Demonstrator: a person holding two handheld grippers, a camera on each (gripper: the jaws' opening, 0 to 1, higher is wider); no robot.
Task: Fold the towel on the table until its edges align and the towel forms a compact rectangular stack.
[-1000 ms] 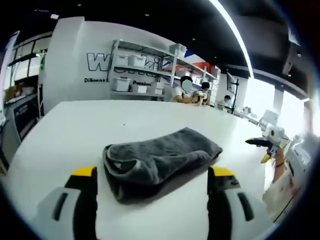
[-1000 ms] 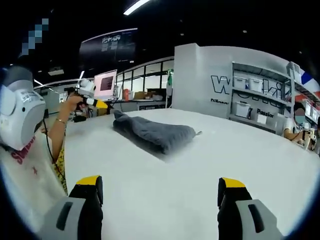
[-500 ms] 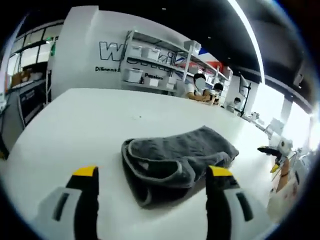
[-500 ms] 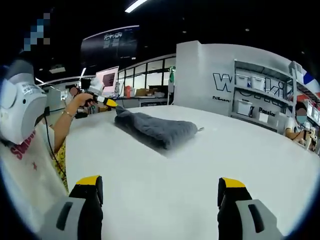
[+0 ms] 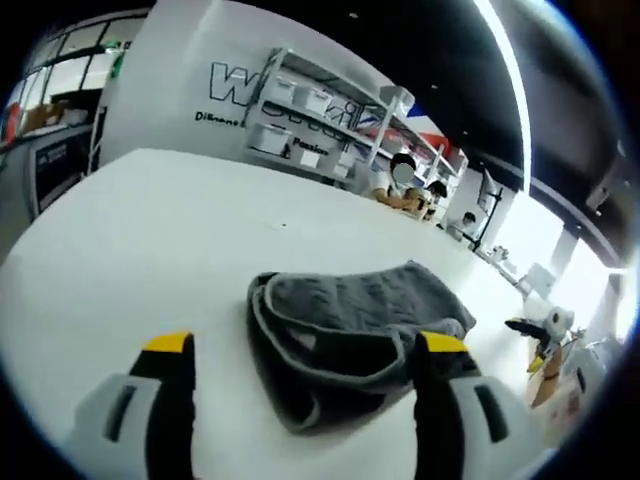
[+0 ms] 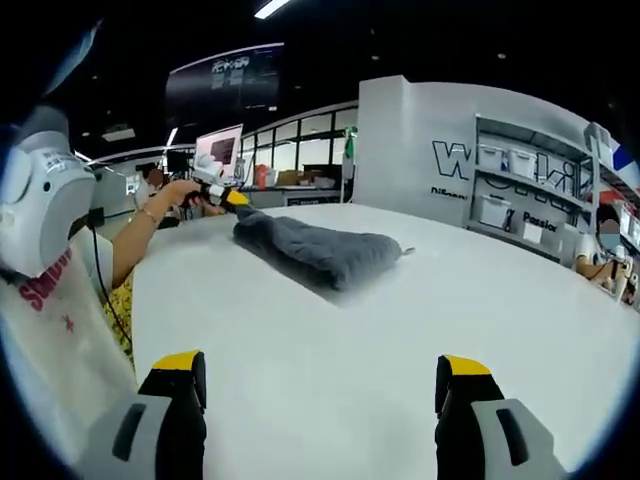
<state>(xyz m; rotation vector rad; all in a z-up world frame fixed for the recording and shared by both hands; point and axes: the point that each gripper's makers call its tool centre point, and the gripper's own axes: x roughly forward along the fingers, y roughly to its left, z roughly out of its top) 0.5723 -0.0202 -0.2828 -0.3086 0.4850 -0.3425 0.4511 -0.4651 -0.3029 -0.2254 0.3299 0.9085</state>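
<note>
Left gripper [image 5: 305,345]: jaws spread wide, yellow-tipped, nothing clamped between them; seen from the right gripper view [image 6: 236,198] held in an outstretched hand [image 6: 188,192], forearm extended. Right gripper [image 6: 320,370]: jaws parted wide, nothing between them, held low and level.

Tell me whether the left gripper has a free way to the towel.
Probably yes: the left gripper stands open right at the towel, whose near edge lies between its jaws, with nothing in between.
</note>
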